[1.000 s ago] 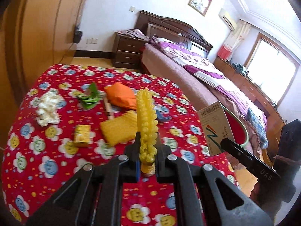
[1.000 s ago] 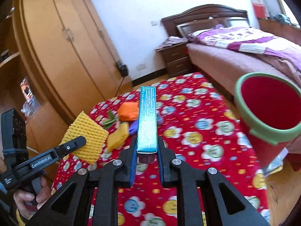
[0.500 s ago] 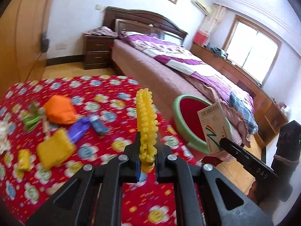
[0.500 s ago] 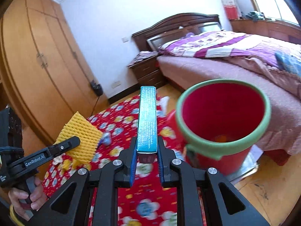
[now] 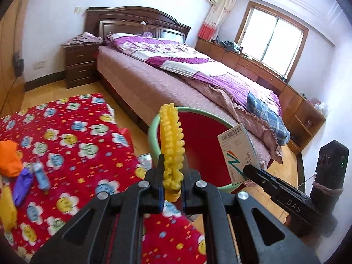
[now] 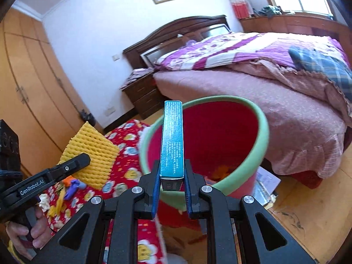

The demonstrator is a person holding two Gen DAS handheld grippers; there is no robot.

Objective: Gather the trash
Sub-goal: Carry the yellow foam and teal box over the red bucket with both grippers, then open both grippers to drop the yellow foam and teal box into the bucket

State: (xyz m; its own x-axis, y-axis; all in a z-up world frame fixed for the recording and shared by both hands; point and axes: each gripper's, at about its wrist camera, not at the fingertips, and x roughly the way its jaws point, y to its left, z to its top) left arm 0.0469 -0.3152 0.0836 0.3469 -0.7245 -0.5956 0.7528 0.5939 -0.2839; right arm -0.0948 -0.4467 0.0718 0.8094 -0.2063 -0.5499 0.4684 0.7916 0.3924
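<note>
We hold two pieces of trash at once, one in each tool, so that a single trip to the bucket clears both. The left gripper has its fingers pinched all the way down on the yellow foam net, which squashes flat between them and stands up edge-on in the left wrist view; a soft mesh like this needs that full squeeze or it would slip out. The right gripper is closed on the blue box, the fingers parted only by the narrow thickness of the carton, gripped at its lower end so most of its length sticks out forward and can drop free.

Both tools are tilted downward toward the red bucket with the green rim, which stands on the floor between the desk's edge and the bed. In the right wrist view the box sits in line with the bucket's mouth; in the left wrist view the net lines up with the near rim. Neither item is inside yet, as far as we can judge.

On the red flowered cloth of the desk, more trash waits toward the left edge: an orange bag, a purple wrapper and a small blue packet. We judge the next call is to bring both loads over the opening before letting go.
</note>
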